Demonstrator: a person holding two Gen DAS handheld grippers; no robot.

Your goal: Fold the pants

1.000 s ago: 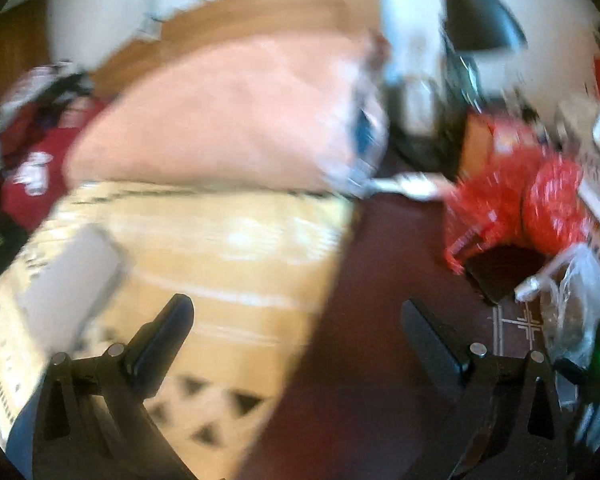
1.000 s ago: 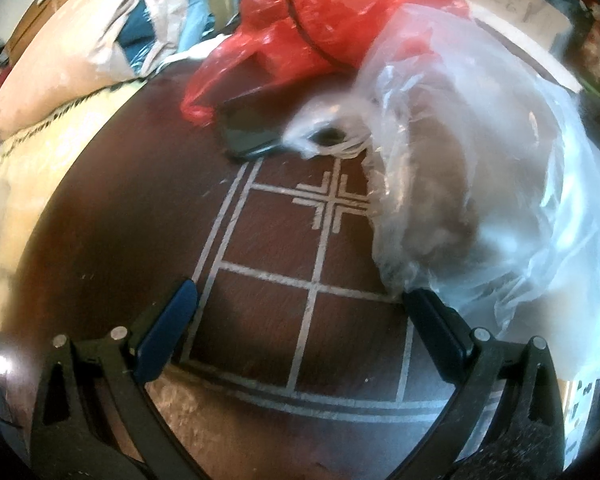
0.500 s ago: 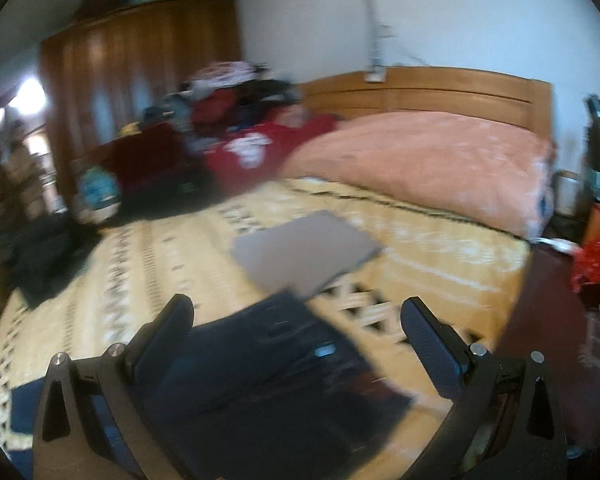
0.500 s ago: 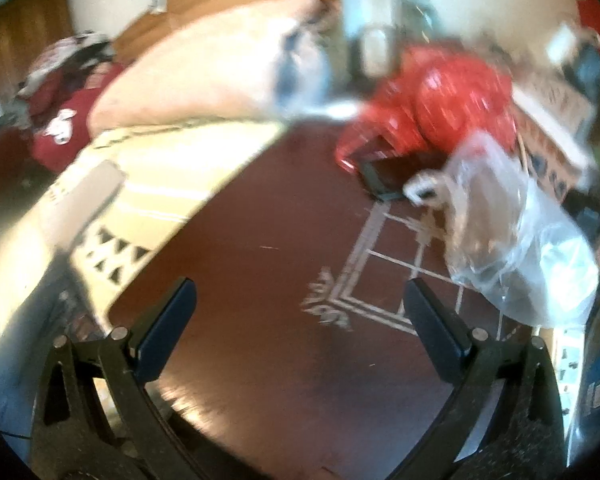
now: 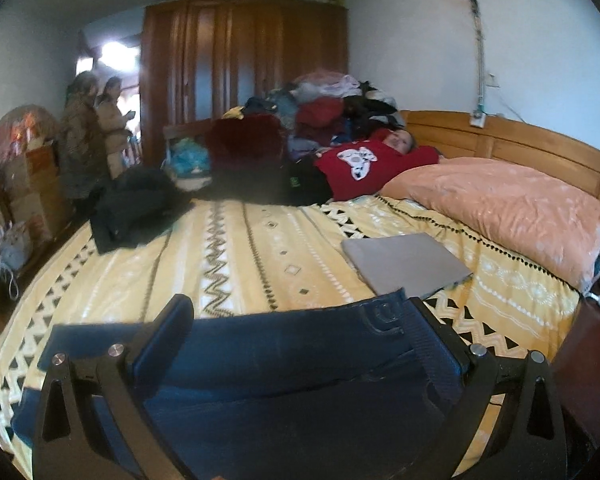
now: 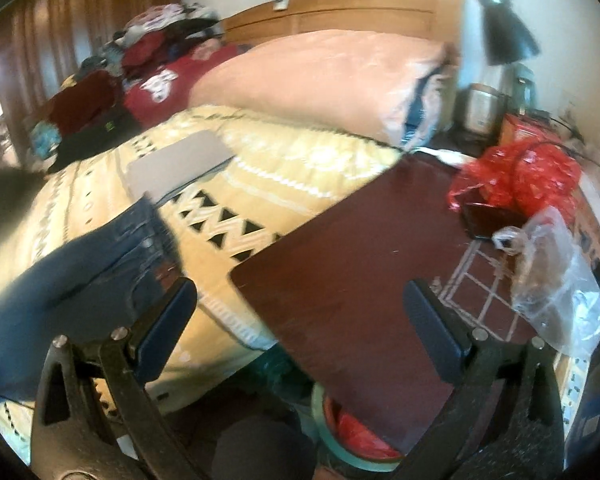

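Dark blue jeans (image 5: 268, 364) lie spread on the yellow patterned bed cover (image 5: 236, 256), waistband toward the right near a grey laptop (image 5: 404, 264). My left gripper (image 5: 300, 332) is open and empty, held just above the jeans. The jeans also show in the right wrist view (image 6: 72, 276) at the left. My right gripper (image 6: 300, 312) is open and empty, over the corner of a dark wooden table (image 6: 360, 264) beside the bed, to the right of the jeans.
A peach pillow (image 5: 504, 208) and a person in a red top (image 5: 364, 164) are at the bed's head. A black garment (image 5: 136, 208) lies far left. The table holds red plastic bags (image 6: 520, 176), a clear bag (image 6: 556, 280) and a lamp (image 6: 504, 36).
Both grippers swung left from the table toward the bed. The jeans came into view under the left gripper and at the left of the right wrist view.
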